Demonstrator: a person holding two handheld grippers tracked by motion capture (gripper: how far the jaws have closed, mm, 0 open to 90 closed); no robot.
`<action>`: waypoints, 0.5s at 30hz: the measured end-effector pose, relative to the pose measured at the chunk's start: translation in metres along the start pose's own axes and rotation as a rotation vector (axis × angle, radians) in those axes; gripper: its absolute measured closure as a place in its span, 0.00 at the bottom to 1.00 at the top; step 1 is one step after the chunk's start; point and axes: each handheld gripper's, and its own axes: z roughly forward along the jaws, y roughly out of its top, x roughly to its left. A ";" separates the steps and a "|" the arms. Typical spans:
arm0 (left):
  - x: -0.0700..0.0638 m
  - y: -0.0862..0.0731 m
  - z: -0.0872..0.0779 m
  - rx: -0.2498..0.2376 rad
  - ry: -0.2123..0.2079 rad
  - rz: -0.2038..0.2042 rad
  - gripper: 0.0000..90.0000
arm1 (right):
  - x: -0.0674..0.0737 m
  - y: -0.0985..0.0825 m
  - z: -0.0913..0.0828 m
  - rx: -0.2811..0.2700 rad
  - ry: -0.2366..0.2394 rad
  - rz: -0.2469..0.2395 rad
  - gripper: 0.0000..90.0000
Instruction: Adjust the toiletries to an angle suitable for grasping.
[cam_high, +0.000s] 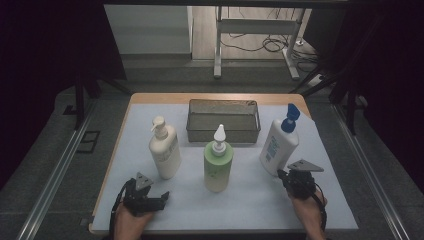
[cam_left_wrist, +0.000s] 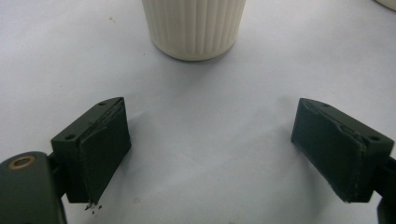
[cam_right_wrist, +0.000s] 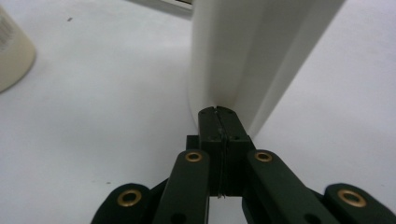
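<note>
The high camera is looking forward and down over the whole worktop (cam_high: 150, 115). The left tool's camera is facing the cream bottle (cam_left_wrist: 194, 28) closely; the right tool's camera is nearly touching the blue-capped bottle (cam_right_wrist: 252, 51), both also appearing from above.

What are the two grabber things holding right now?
Nothing. The left gripper has its jaws wide open on bare table, short of the cream bottle. The right gripper is shut, pressed against the white bottle's base.
</note>
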 end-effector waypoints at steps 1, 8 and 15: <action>0.000 0.000 0.000 0.000 0.000 0.000 0.12 | -0.001 0.000 0.000 0.001 -0.002 0.001 0.98; 0.000 0.000 0.000 0.000 -0.001 0.000 0.12 | -0.001 0.000 0.001 0.006 0.019 -0.002 0.92; 0.000 0.000 0.000 0.000 0.000 0.000 0.12 | 0.001 0.003 -0.009 -0.010 0.062 -0.011 0.83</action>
